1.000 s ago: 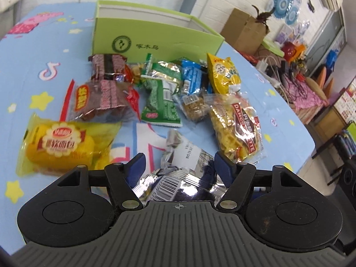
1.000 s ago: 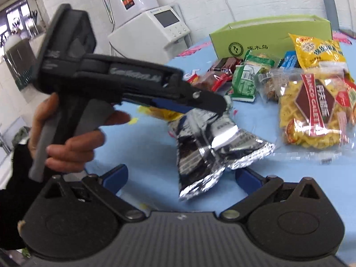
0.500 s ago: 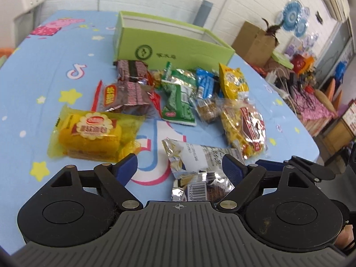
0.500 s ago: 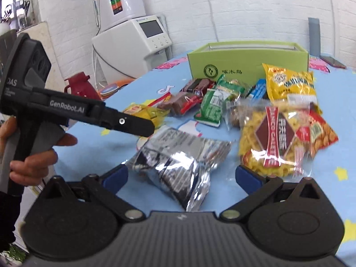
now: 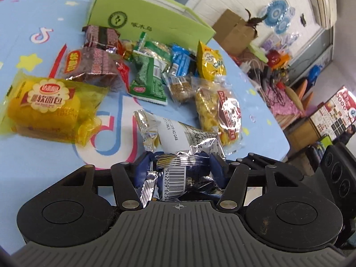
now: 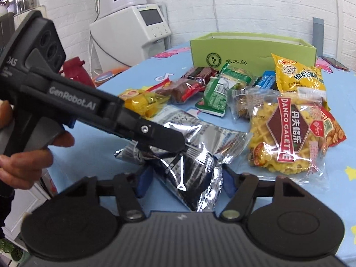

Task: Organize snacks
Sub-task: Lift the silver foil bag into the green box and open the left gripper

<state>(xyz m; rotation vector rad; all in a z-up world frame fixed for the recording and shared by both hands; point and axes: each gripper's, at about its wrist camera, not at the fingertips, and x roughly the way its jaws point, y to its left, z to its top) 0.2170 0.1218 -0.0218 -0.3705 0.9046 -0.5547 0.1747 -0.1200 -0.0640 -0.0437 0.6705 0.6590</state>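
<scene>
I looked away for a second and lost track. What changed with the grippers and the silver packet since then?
Both grippers closed in: the left gripper and right gripper, open a moment ago, now pinch the silver foil packet from opposite sides. The other snacks and the green box on the blue table stayed put.

Foil packet point(image 5: 184, 153) nearest, on table point(image 5: 44, 155), pinched between left gripper point(image 5: 178, 169) fingers and also between right gripper point(image 6: 184, 178) fingers. Bread pack point(image 5: 49, 109) to left. Waffle bag point(image 5: 220, 113) to right. Behind: 2 cake bars point(image 5: 93, 57), nut pouch point(image 5: 149, 80), cracker pack point(image 5: 181, 61), chip bag point(image 5: 210, 61), bunched together touching. Box point(image 5: 144, 22) at back, behind all snacks. Water dispenser point(image 6: 131, 29) beyond table edge.
</scene>
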